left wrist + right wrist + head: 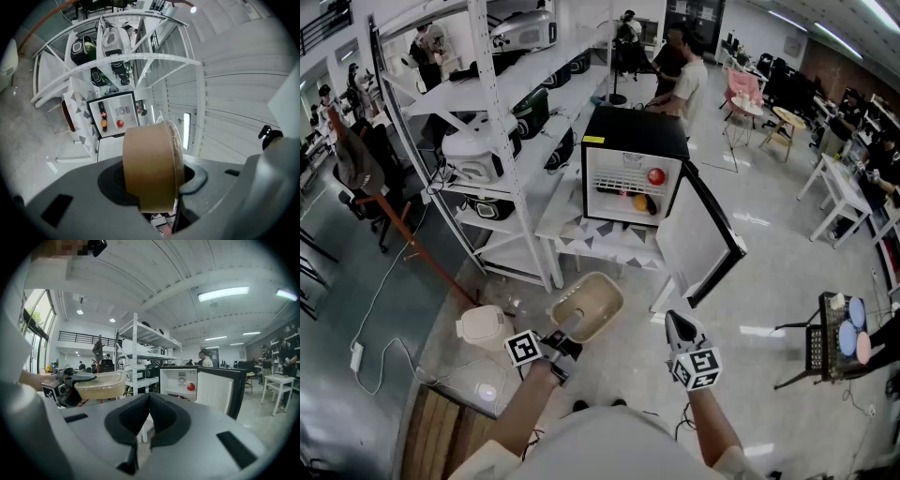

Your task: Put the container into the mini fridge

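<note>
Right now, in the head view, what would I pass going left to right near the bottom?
White rounded appliance on the floor, beige plastic container, right gripper, black stand with coloured plates.

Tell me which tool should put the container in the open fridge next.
Left. The left tool grips the container, facing the open mini fridge; the right tool is shut and empty.

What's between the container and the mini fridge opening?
Head view: only bare floor and the front of the patterned table the mini fridge stands on; nothing blocks the container.

No print is legible, including the yellow sticker (593,140) on the mini fridge (636,131).
</note>
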A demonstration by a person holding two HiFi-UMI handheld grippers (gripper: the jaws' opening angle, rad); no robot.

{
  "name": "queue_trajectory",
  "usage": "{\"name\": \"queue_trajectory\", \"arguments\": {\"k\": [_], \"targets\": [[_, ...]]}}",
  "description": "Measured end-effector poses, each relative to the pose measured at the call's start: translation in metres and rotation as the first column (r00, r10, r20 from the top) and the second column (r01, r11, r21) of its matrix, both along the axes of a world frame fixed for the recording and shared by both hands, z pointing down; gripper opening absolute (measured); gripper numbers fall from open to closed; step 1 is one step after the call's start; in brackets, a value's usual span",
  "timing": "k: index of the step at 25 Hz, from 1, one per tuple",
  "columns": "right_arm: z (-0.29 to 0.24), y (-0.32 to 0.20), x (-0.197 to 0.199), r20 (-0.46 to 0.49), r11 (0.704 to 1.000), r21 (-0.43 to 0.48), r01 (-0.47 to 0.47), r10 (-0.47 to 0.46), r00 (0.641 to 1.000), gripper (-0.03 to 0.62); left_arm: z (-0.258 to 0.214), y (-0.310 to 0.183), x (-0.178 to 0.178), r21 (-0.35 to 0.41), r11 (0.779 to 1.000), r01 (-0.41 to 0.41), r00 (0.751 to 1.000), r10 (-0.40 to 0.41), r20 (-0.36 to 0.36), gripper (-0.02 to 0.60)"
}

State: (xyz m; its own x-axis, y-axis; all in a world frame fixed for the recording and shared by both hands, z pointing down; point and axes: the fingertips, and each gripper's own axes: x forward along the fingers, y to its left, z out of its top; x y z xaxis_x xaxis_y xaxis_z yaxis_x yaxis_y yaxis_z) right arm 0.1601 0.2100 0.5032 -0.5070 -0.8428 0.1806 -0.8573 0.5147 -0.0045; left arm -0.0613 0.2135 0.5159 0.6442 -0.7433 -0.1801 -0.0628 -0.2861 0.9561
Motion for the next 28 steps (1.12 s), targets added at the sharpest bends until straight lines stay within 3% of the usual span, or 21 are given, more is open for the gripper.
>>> {"name": "queue_trajectory", "arguments": {"k": [17,28], "targets": [[0.002,0.0,0.0,0.018,1.0,-0.01,0.008,-0.007,1.0,0.006,-0.002,0.002,0.005,-0.01,1.0,0.001,1.0,-0.001,-0.004,0.178],[0.008,-0.014,0.013,0.012,0.998,-0.023,0.053,-0.053,0.999,0.006,0.005,0.001,0.018,-0.017,0.998,0.055,0.998,-0.055,0.007,0.178]]}}
